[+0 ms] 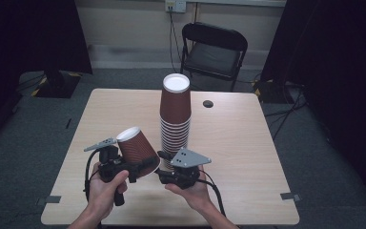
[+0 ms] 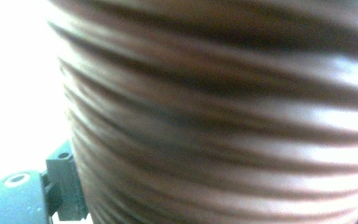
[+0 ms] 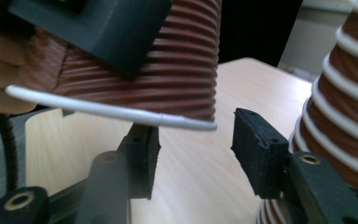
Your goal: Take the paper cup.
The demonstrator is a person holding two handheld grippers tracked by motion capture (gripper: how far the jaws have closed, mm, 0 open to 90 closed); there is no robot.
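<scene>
**One cup held beside the stack**

High view: on the pale wooden table (image 1: 248, 143) stands a tall stack of brown ribbed paper cups (image 1: 175, 121), bottoms up. Just left of the stack's foot, the left gripper (image 1: 145, 167) clamps a single brown ribbed paper cup (image 1: 136, 147), tilted, its white base pointing up and left. The right gripper (image 1: 164, 164) sits in front of the stack, close to the single cup's rim.

Left gripper view: the ribbed brown wall of the single cup (image 2: 223, 116), blurred, lies right against the camera.

Right gripper view: the jaws stand partly apart with nothing pressed between them; the single cup's white rim (image 3: 112, 111) hangs just above the gap, and the stack (image 3: 345, 102) rises at the right.
</scene>
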